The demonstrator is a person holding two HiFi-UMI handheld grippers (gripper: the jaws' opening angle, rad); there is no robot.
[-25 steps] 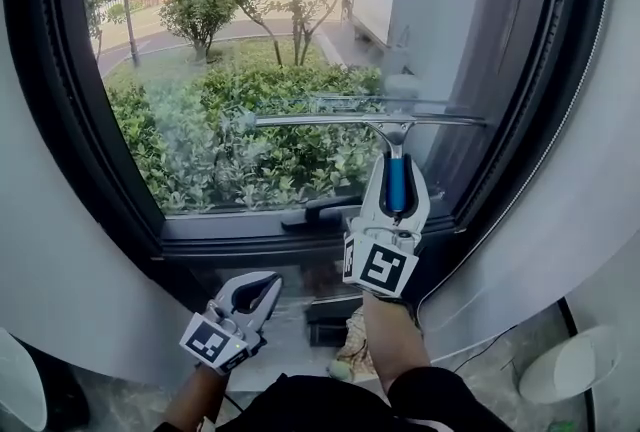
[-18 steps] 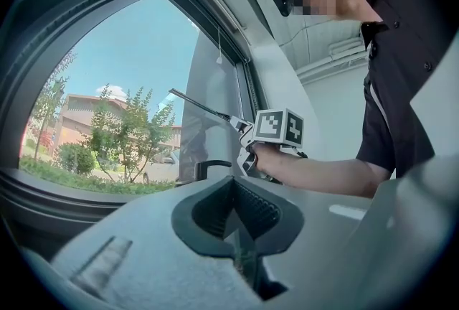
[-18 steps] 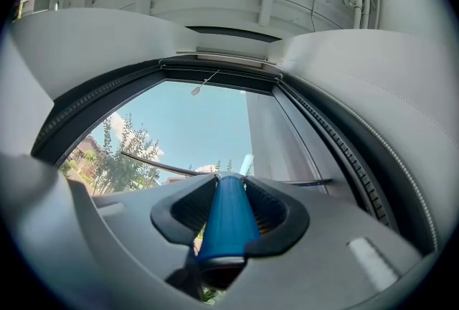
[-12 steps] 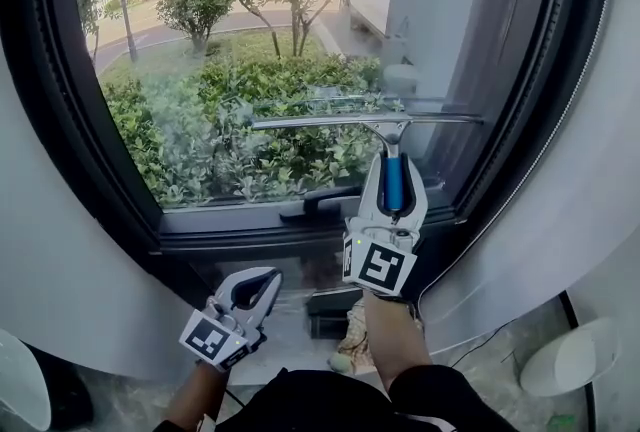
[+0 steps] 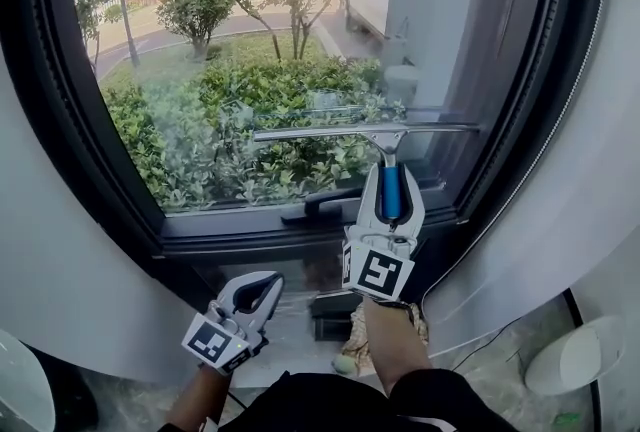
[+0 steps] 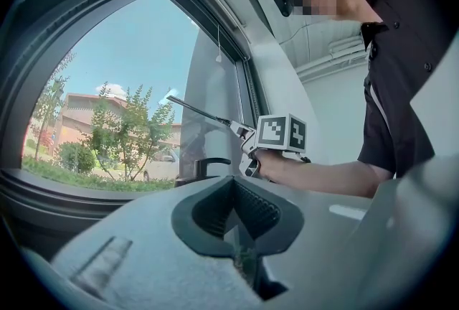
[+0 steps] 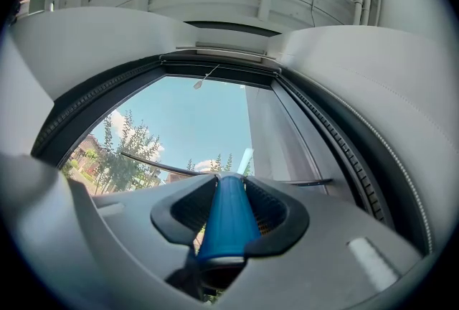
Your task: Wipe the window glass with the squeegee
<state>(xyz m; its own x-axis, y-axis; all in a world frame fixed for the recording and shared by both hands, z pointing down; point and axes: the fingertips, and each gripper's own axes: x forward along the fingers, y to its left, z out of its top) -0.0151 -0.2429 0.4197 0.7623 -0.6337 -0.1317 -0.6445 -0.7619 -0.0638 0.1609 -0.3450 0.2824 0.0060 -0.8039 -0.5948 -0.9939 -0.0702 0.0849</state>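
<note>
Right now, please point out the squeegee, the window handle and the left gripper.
squeegee [image 5: 391, 192], head view, on its blue handle.
window handle [image 5: 315, 211], head view, on its dark lever.
left gripper [image 5: 270, 280], head view, midway between its fingertips.

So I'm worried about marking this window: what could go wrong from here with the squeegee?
The squeegee lies low on the glass, not far above the black window handle; a downward stroke could knock the blade into it. The blade's right end is close to the dark frame and might catch there. The right tongs clamp only the blue grip, so the long blade could twist and leave streaks.
</note>
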